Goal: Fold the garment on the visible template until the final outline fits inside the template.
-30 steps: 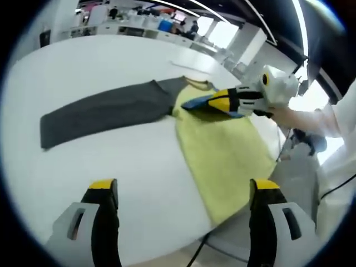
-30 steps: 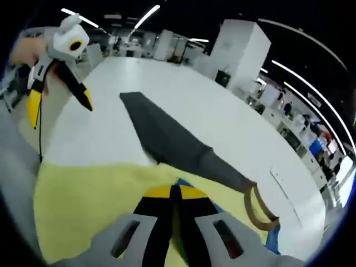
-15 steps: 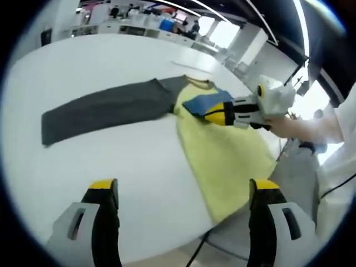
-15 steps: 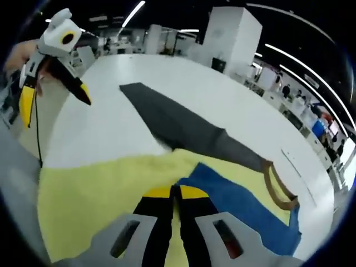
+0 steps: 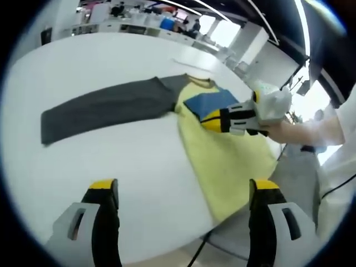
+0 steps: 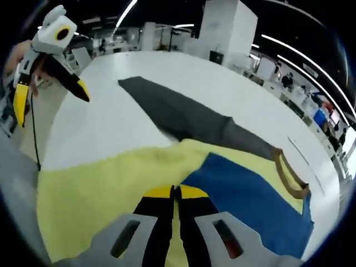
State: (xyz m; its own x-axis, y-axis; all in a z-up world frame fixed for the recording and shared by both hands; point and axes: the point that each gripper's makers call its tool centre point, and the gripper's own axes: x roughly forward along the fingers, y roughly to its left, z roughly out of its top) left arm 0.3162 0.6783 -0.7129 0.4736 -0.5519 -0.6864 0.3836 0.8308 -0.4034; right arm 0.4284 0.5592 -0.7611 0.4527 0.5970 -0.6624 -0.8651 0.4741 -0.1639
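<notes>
A garment lies on the white table (image 5: 83, 61): a yellow body (image 5: 228, 161), a long grey sleeve (image 5: 105, 108) stretched out to the left, and a blue part (image 5: 208, 100) folded over the yellow near the brown collar (image 6: 292, 175). My right gripper (image 6: 175, 192) is shut on the edge of the blue part (image 6: 250, 194), low over the yellow body (image 6: 105, 194). In the left gripper view the right gripper (image 5: 208, 121) comes in from the right, held by a hand. My left gripper (image 5: 183, 192) is open, above the near table edge and holding nothing. In the right gripper view the left gripper (image 6: 50, 94) hangs open at upper left.
The yellow hem reaches the table's right edge (image 5: 267, 172). A dark cable (image 5: 197, 253) drops below the near edge. A person's white sleeve (image 5: 328, 125) is at the right. Desks and people stand far behind the table.
The right gripper has drawn the blue part further across the yellow body, so more blue shows. The left gripper stays open in the same place.
</notes>
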